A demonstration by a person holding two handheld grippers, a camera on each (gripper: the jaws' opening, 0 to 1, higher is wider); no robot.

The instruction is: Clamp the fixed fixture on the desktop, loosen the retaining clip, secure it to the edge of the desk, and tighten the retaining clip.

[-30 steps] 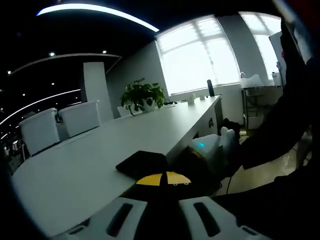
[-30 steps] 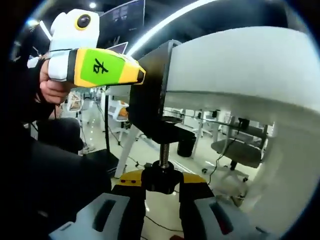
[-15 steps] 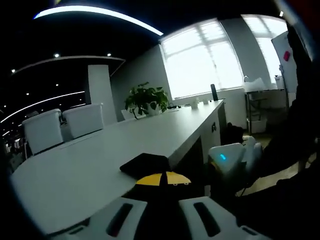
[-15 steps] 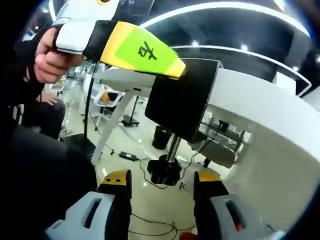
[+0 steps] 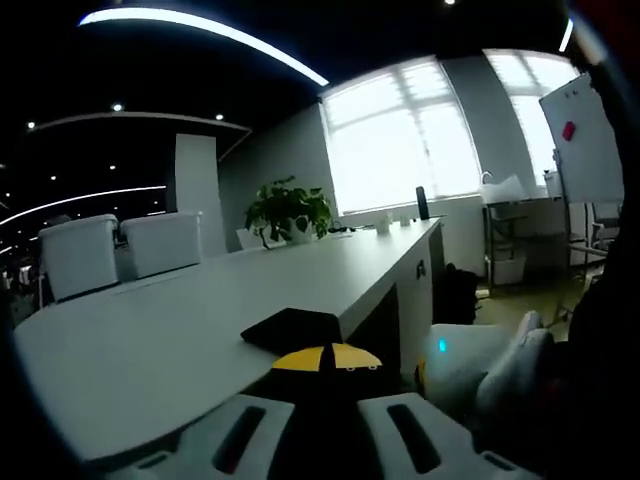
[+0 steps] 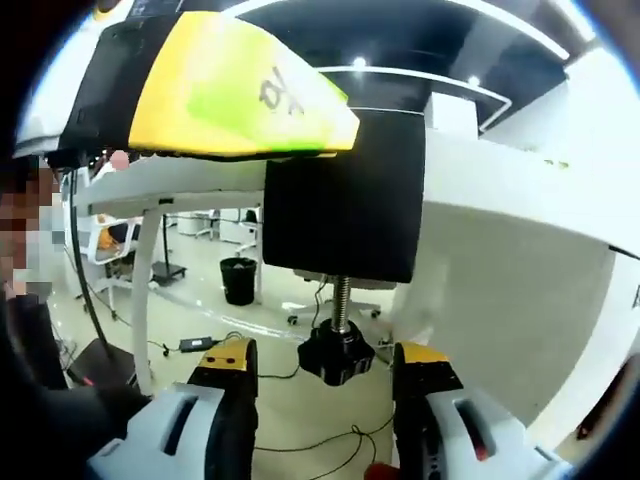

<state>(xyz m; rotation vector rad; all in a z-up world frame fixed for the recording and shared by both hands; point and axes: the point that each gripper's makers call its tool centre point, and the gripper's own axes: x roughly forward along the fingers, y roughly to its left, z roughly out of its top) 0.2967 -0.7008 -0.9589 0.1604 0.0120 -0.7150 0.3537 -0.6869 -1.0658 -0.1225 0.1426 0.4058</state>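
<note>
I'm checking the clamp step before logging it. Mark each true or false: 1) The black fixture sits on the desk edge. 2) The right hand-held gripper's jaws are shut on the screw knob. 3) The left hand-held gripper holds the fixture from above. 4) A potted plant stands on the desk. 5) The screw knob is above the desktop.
1) True: the black fixture sits on the desk edge.
2) False: the right hand-held gripper is open, its jaws either side of the screw knob.
3) True: the left hand-held gripper grips its top.
4) True: potted plant on the desk.
5) False: it hangs below the fixture.
</note>
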